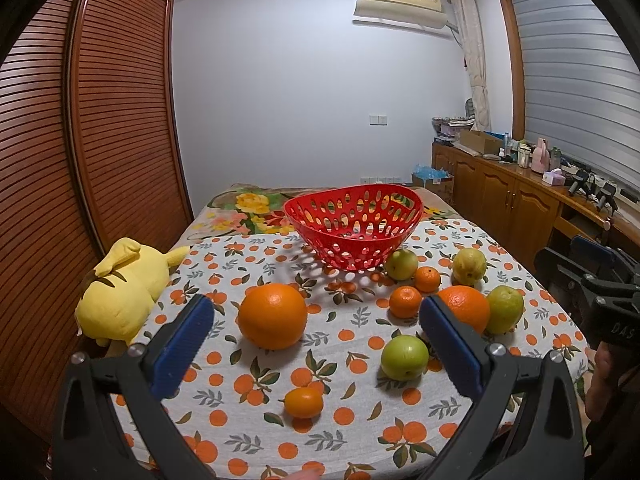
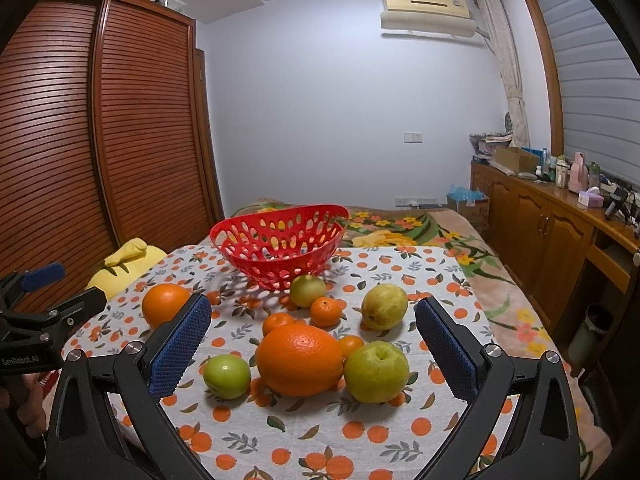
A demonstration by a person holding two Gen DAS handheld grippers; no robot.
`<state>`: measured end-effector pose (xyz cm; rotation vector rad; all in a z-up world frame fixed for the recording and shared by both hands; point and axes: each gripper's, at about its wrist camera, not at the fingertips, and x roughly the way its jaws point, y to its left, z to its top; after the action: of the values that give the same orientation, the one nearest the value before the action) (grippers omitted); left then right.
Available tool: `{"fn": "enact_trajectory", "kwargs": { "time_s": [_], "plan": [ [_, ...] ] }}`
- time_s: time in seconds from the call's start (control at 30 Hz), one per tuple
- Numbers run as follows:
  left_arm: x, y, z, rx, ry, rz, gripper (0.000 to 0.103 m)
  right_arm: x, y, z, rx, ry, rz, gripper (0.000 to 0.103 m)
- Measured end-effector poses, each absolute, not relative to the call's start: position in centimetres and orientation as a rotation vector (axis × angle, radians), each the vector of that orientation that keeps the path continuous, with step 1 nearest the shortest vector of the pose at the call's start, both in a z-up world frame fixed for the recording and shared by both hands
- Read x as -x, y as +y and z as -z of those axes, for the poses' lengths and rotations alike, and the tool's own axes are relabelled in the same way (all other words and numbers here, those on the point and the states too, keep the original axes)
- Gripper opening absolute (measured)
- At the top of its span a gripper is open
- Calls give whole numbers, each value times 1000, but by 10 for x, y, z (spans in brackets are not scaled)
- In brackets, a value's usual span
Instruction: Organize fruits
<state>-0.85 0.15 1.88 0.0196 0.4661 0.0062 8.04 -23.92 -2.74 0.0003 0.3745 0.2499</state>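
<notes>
Landmark: red perforated basket [image 1: 354,226], sitting empty at the far end of the orange-print cloth [image 1: 240,408] on the bed.

Left tongs [image 1: 312,320]: spread wide, nothing between the blue pads, hovering over the near side of the cloth, well short of the basket.

Right tongs [image 2: 312,320]: also wide apart and holding nothing, lined up on the fruit cluster in front of the basket.

Big orange, lone one [image 1: 273,317]: near-left of the basket, on its own, well apart from the rest.

Second big orange [image 2: 299,360]: middle of the cluster on the near-right of the basket, with a green apple [image 2: 227,376] on one side and a yellow-green apple [image 2: 376,372] touching it on the other.

Close to the basket: a small green apple [image 2: 307,290] right at its front edge, a tangerine [image 2: 328,311] just beside that apple, and a pear [image 2: 384,306] off to the right.

More small stuff: another tangerine [image 2: 278,322] just behind the second big orange.

Kumquat [image 1: 303,402]: nearest the left tongs, farthest from the basket.

Yellow plush toy [image 1: 120,292]: left of the basket, at the edge of the cloth.
</notes>
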Motion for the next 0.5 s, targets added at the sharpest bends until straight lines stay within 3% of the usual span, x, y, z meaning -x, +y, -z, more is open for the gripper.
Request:
{"fn": "enact_trajectory", "kwargs": {
  "time_s": [0.5],
  "plan": [
    [11,3,-19,-23,459,-10,103,-81,-237,27,-1,372,-249,103]
  ]
}}
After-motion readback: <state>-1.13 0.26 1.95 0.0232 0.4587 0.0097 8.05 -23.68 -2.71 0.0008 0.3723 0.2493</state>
